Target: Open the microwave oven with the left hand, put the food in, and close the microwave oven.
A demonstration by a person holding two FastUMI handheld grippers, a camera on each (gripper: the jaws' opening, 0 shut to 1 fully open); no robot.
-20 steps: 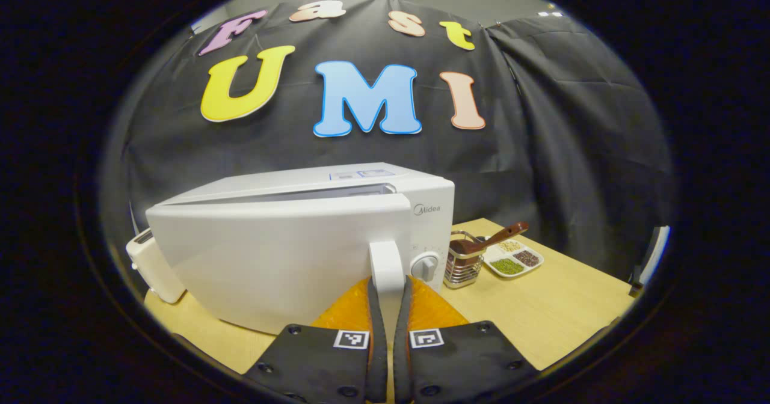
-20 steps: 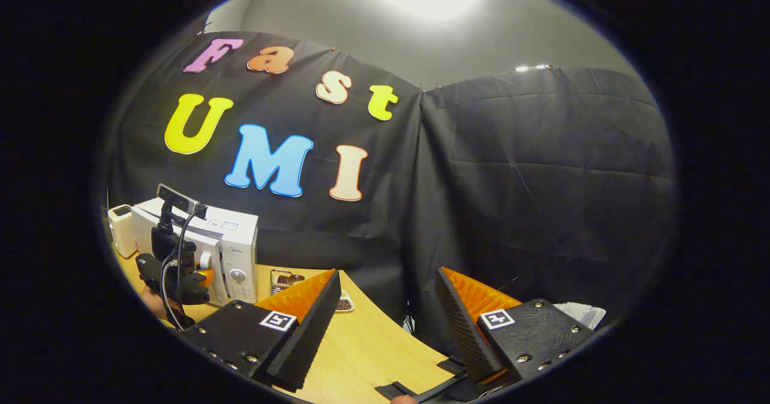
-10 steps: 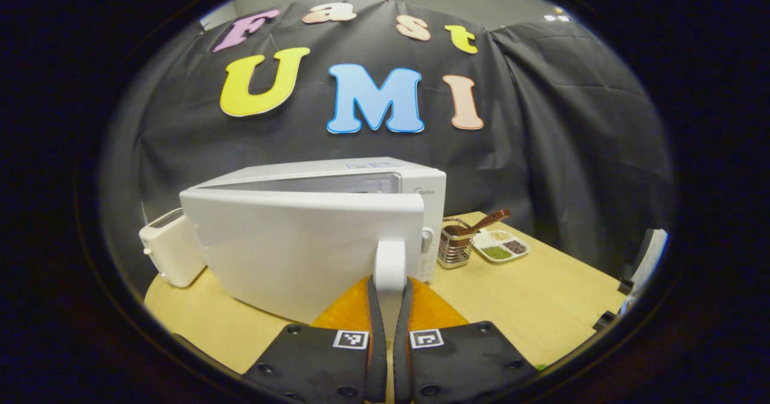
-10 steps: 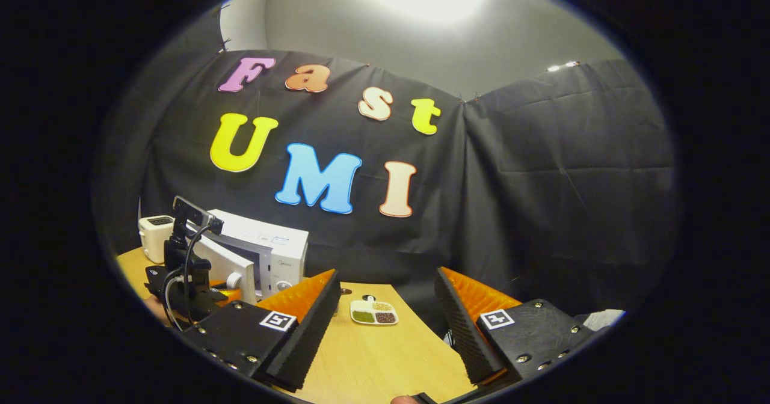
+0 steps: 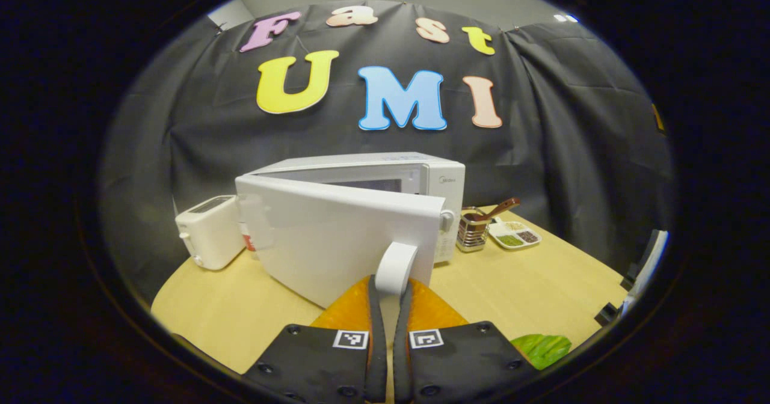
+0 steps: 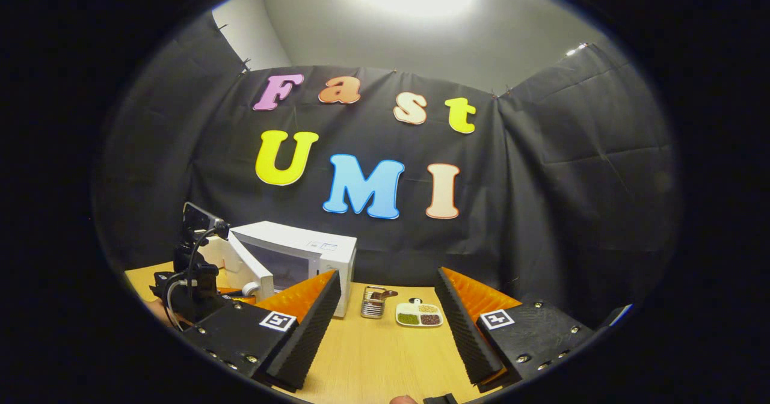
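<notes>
The white microwave (image 5: 421,178) stands at the back of the wooden table (image 5: 541,296). Its door (image 5: 337,241) is swung partly open, hinged on the left. My left gripper (image 5: 388,287) is shut on the door's white handle (image 5: 396,263), both fingers pressed against it. A green leafy thing (image 5: 544,348) lies at the table's near right edge. In the right gripper view the microwave (image 6: 313,258) sits at the left with its door (image 6: 246,266) ajar, and the left gripper (image 6: 192,281) is at the handle. My right gripper (image 6: 388,276) hovers open over the table with nothing between its fingers.
A white toaster (image 5: 207,231) stands left of the microwave. Right of it are a wire utensil holder (image 5: 471,235) with a brown spoon and a small divided dish (image 5: 514,237) of grains. The same holder (image 6: 373,303) and dish (image 6: 418,315) lie ahead of the right gripper.
The microwave door has swung further open, pulled by the left gripper on its handle. The right gripper stayed open and turned left, bringing the microwave toward the middle of its view.
</notes>
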